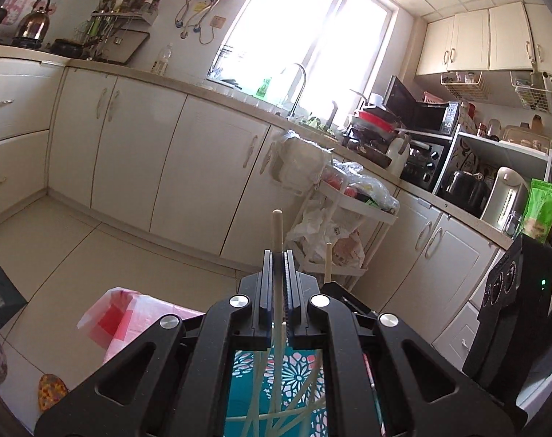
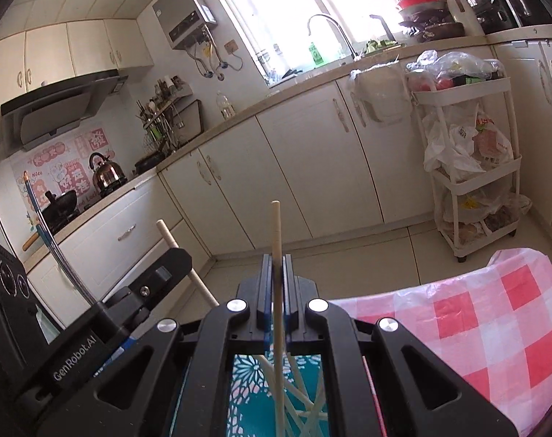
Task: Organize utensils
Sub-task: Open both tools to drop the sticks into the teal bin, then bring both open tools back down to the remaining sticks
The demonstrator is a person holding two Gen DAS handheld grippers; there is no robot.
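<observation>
A pale wooden chopstick (image 1: 277,233) stands nearly upright, pinched between the narrow jaws of the left gripper (image 1: 278,255), its rounded top rising above the fingertips and its lower length running down behind them. A second chopstick (image 2: 275,229) of the same kind is clamped the same way in the right gripper (image 2: 276,258), whose jaws are likewise drawn close around the stick.

Below both grippers, seen through the gap in each frame, several more loose chopsticks (image 2: 305,400) lie crossed over one another on a teal cloth with a white and pink flower print (image 1: 298,367); whether they sit in a holder or lie flat on the table is hard to tell from these angles.

In the left wrist view the other gripper's stick (image 1: 328,262) pokes up just to the right, and in the right wrist view the left gripper's stick (image 2: 170,240) leans at the left, so the two grippers are near each other, side by side.

A pink and white checked plastic sheet (image 2: 494,327) lies beside the teal cloth. Beyond it is the tiled floor (image 1: 57,240), a run of cream cabinets (image 2: 294,167) under a counter with a sink tap (image 2: 330,29) before a bright window, and a white tiered trolley (image 2: 469,167) stuffed with plastic bags. A kettle (image 2: 105,174) sits on the stove at the far left.
</observation>
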